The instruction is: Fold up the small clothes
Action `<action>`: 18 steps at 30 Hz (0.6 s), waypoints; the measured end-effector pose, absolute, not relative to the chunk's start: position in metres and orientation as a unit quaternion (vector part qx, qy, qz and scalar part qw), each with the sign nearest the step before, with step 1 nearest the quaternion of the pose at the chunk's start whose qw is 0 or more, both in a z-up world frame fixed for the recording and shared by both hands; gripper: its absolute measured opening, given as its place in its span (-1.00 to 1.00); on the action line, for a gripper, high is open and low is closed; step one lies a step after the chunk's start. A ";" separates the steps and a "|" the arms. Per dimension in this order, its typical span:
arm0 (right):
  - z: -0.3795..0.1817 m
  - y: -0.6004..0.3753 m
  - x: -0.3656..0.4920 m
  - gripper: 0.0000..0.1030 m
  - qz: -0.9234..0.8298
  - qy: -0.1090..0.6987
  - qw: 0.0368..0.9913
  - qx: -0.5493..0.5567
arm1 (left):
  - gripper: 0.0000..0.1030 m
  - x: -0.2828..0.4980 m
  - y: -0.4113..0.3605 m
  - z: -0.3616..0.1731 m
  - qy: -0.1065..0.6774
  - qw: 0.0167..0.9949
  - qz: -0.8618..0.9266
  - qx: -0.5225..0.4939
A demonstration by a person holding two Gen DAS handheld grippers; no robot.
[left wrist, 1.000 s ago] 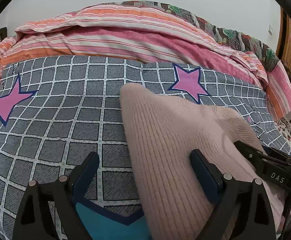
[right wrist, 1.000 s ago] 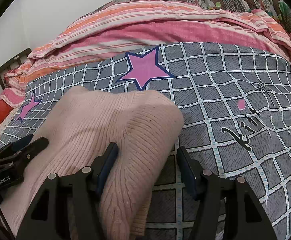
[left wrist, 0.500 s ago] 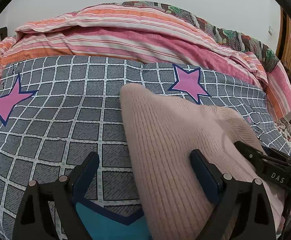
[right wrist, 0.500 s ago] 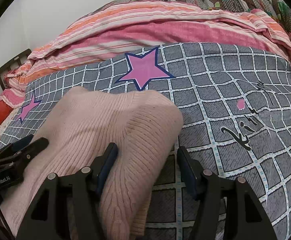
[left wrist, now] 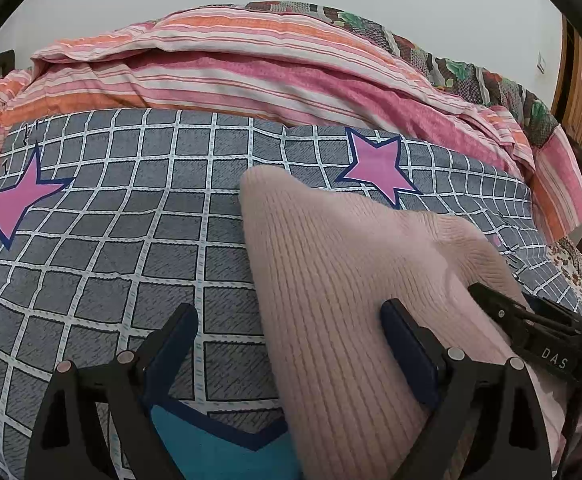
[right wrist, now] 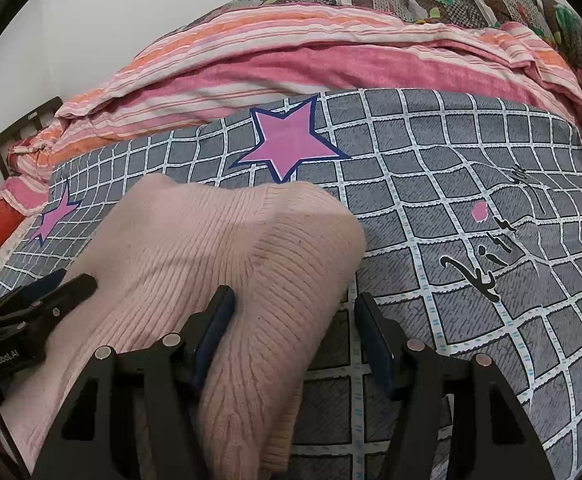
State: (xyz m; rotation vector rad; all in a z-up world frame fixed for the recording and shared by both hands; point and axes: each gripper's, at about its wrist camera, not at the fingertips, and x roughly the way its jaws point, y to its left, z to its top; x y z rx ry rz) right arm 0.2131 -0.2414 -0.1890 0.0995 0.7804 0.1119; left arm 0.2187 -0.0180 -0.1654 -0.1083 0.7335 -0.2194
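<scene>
A pale pink ribbed knit garment point(left wrist: 351, 280) lies folded on the grey checked bedsheet point(left wrist: 131, 240). In the left wrist view my left gripper point(left wrist: 291, 324) is open, straddling the knit's left edge: one finger point(left wrist: 179, 332) sits over bare sheet, the other point(left wrist: 403, 332) rests on the knit. In the right wrist view my right gripper point(right wrist: 295, 312) is also open, with the right edge of the knit point(right wrist: 291, 248) between its fingers; the right finger point(right wrist: 371, 320) stands clear of the fabric. Each gripper shows at the other view's side, resting on the knit.
A pink and orange striped quilt point(left wrist: 251, 68) is heaped along the far side of the bed, with a floral blanket point(right wrist: 411, 0) behind it. Dark bed rails point(right wrist: 11, 140) stand at the left, a wooden frame point(left wrist: 575, 80) at the right. Pink stars point(right wrist: 287, 140) mark the sheet.
</scene>
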 end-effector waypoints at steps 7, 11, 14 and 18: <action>-0.188 -0.246 0.213 0.15 0.064 0.378 0.921 0.062 | 0.83 0.220 -0.010 -0.164 0.363 0.920 -0.123 -0.079; -0.181 -0.255 0.211 0.17 0.087 0.379 0.917 0.094 | 0.77 0.227 -0.001 -0.153 0.379 0.911 -0.128 -0.104; -0.162 -0.260 0.210 0.17 0.093 0.370 0.919 0.102 | 0.76 0.242 -0.003 -0.141 0.371 0.918 -0.108 -0.086; -0.145 -0.262 0.220 0.14 0.073 0.354 0.929 0.084 | 0.66 0.275 -0.011 -0.150 0.397 0.911 -0.095 -0.055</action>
